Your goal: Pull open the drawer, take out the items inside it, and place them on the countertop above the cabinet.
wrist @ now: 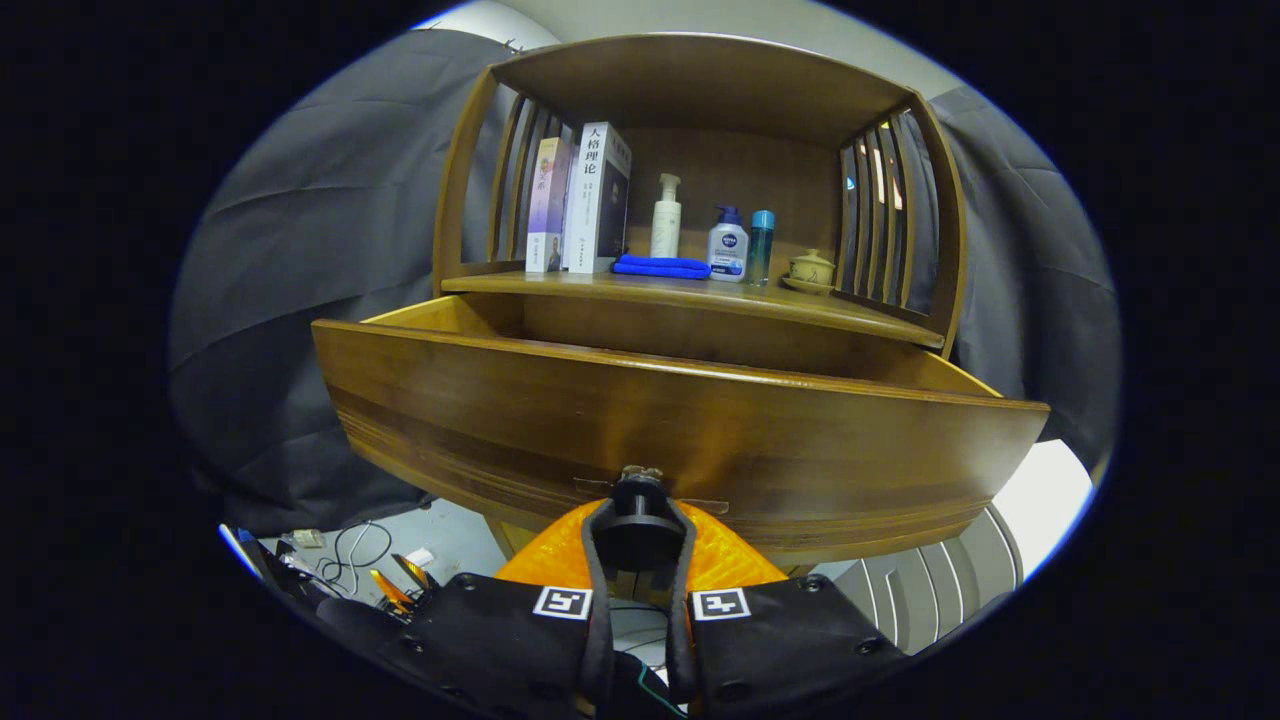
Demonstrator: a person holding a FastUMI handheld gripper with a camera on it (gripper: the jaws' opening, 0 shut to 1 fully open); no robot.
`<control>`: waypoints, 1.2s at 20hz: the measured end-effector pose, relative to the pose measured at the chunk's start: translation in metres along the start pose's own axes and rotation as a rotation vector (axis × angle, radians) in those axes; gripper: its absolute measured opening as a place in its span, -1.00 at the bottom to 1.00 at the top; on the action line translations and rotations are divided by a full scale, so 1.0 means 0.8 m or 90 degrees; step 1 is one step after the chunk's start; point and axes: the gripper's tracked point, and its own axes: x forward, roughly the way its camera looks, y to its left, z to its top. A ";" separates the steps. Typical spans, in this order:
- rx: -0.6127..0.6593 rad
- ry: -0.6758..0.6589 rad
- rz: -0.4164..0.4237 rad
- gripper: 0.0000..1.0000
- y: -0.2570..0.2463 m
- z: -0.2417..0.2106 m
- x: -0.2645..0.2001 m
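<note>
Tool [640, 520]: its two fingers are closing narrowly around the small dark knob [640, 492] at the middle of the drawer [680, 430] front, apparently clamping it, with the drawer standing pulled well out toward the near side and its inside hiding behind the tall front panel, so its items are not showing. Drawer: solid wood, likely heavy and stiff, the round knob looking small and possibly slippery, the only evident hold. Desk [700, 295] above, far side: already carrying books [585, 200] at left, a blue cloth [660, 266], a pump bottle [666, 215], two smaller bottles [742, 245] and a lidded cup [811, 268] at right, crowding the landing space.
</note>
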 end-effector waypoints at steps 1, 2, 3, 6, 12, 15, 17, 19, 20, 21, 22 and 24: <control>-0.004 -0.007 0.003 -0.55 0.001 0.000 -0.006; -0.007 -0.002 0.005 -0.54 0.002 -0.004 -0.011; -0.006 -0.002 0.008 -0.55 0.002 -0.004 -0.017; -0.004 0.008 0.019 -0.55 0.006 -0.014 -0.033; -0.018 0.013 0.029 -0.55 0.011 -0.027 -0.054; -0.010 0.025 0.037 -0.41 0.016 -0.030 -0.056; -0.011 0.022 0.040 -0.19 0.014 -0.027 -0.063; -0.032 0.009 0.035 0.28 0.004 -0.017 -0.065; -0.035 0.009 0.035 0.51 0.000 -0.017 -0.071; -0.030 0.007 0.032 0.74 -0.006 -0.014 -0.075; -0.017 0.005 0.041 0.97 -0.007 -0.009 -0.082; 0.008 -0.008 0.041 0.97 -0.017 0.009 -0.093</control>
